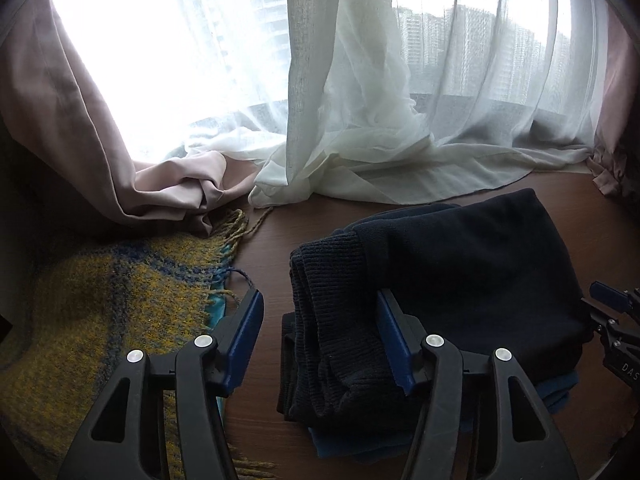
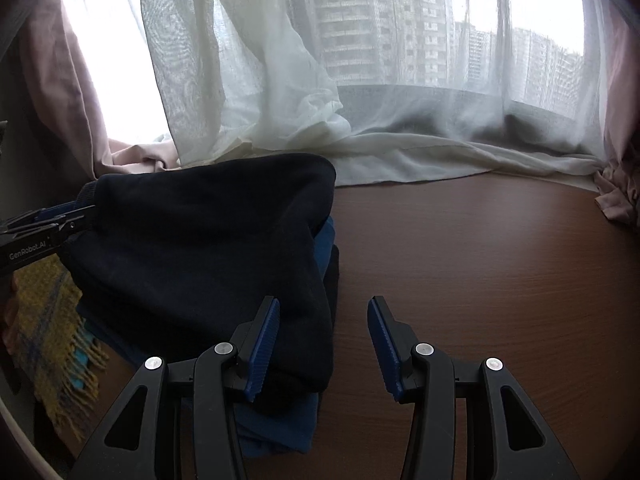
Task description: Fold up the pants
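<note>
— Since both sets of jaws are seen spread wide, nothing is gripped: the left gripper is parted over the ribbed end of the dark pants, and the right gripper is parted at their opposite edge, one finger over the cloth, the other over the bare wooden table.

— Where are the pants placed?

— They are bundled in a folded stack on the table, with blue fabric seen beneath, between the two grippers.

— What might be spoiled?

— If only the top layer is pinched, the fold could be dragged open. Left of the stack, the yellow fringed scarf could be snagged. Further back, the sheer curtain pooled on the table could be caught if the bundle is pushed away.
</note>
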Available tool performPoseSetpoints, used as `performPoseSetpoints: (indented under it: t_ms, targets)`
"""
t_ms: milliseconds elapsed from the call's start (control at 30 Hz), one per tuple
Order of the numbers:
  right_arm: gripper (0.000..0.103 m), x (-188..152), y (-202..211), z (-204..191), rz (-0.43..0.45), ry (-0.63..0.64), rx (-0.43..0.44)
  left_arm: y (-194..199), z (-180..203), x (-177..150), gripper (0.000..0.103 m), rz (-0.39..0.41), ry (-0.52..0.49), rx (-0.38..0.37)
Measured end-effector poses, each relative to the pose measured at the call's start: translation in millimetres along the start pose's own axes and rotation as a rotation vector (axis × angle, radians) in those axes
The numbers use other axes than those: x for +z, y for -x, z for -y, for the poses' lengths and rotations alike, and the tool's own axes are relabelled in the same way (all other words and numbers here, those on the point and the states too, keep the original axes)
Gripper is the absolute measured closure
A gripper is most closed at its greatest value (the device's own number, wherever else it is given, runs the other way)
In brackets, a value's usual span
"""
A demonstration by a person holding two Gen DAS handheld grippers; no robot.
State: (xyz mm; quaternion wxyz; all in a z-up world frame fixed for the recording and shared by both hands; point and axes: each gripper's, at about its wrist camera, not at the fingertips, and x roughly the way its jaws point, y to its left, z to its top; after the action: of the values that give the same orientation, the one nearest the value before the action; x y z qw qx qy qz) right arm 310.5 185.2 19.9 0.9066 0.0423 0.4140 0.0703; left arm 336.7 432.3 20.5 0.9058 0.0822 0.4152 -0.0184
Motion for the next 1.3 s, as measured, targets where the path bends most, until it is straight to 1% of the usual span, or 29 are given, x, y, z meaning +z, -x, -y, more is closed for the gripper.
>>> performPoseSetpoints:
  t_ms: [67,200,333,500,567,600,733,767,800,833,933,1033,1200,1300]
  targets:
    - [0.056,-4.9,-0.3,-0.5,0.001,0.017,-0.020,-1.0,0.3,-1.7,0.045,0.006,0.005,-0.002]
    - [0.056,-12.5,7.6,-1.2,0.009,0.045,-0.066,12.1,7.4,-4.0,0.044,0.038,-0.008,0.039]
    - [0.056,-15.6,29.6,0.4,0.044,0.041,-0.082,46.3,10.3,-11.3,0.043,0.101,0.016,0.042]
    - [0.056,-25.8,71.4,4.7,0.119,0.036,-0.090,97.2,22.2,-35.6,0.034,0.169,0.047,0.007]
    - [0.042,-31.0,88.5,5.1,0.155,0.038,-0.084,115.8,30.0,-46.6,0.026,0.201,0.046,0.002]
    - [0.033,-33.9,99.4,5.9,0.179,0.038,-0.084,125.2,35.4,-51.9,0.024,0.221,0.041,0.001]
    - [0.030,-43.0,135.3,6.0,0.257,0.051,-0.088,154.8,61.0,-70.3,0.015,0.271,0.022,0.026]
    - [0.028,-45.2,143.3,6.0,0.267,0.054,-0.088,160.5,67.2,-74.5,0.014,0.278,0.020,0.027]
    - [0.022,-47.7,150.8,6.6,0.277,0.057,-0.086,164.3,72.0,-77.5,0.014,0.282,0.019,0.026]
    - [0.021,-50.6,158.5,7.6,0.287,0.059,-0.085,169.0,77.1,-81.4,0.012,0.285,0.021,0.027]
    - [0.021,-60.1,178.4,10.8,0.317,0.065,-0.090,184.1,91.1,-93.0,0.009,0.303,0.025,0.021]
    - [0.021,-69.2,193.7,18.1,0.326,0.058,-0.088,200.0,101.7,-103.0,0.005,0.309,0.041,0.004]
    - [0.021,-87.3,218.0,34.5,0.324,0.051,-0.086,228.0,119.1,-118.4,0.004,0.329,0.067,0.008]
    - [0.021,-98.3,235.8,44.4,0.343,0.051,-0.090,243.6,129.5,-128.5,0.004,0.325,0.075,0.005]
